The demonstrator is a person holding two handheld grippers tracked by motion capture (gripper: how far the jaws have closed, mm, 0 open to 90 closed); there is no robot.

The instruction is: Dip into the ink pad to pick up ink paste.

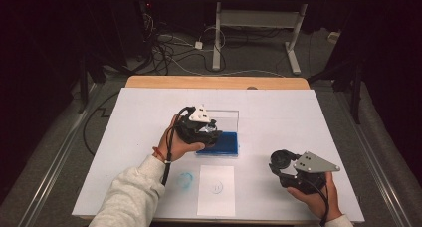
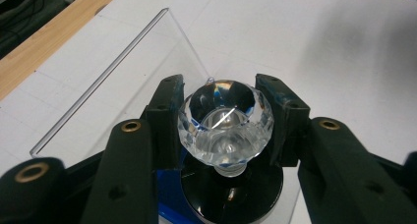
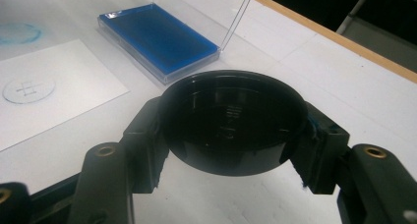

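Observation:
My left gripper (image 2: 220, 84) is shut on a clear faceted knob (image 2: 225, 123) that tops a round black stamp base (image 2: 231, 194). In the high view the left gripper (image 1: 208, 133) holds it over the left end of a blue ink pad (image 1: 224, 143). The pad's clear lid (image 1: 224, 115) stands up at its far side. My right gripper (image 3: 233, 111) is shut on a round black cap (image 3: 231, 123), hollow side facing the camera, low over the table's front right (image 1: 279, 161). The ink pad (image 3: 157, 40) lies beyond the cap.
A white sheet (image 1: 216, 189) with a faint round stamp mark (image 1: 216, 187) lies near the front edge, a blue smudge (image 1: 185, 179) to its left. The white board leaves a wooden table edge (image 1: 214, 81) bare at the far side. Desk legs and cables lie beyond.

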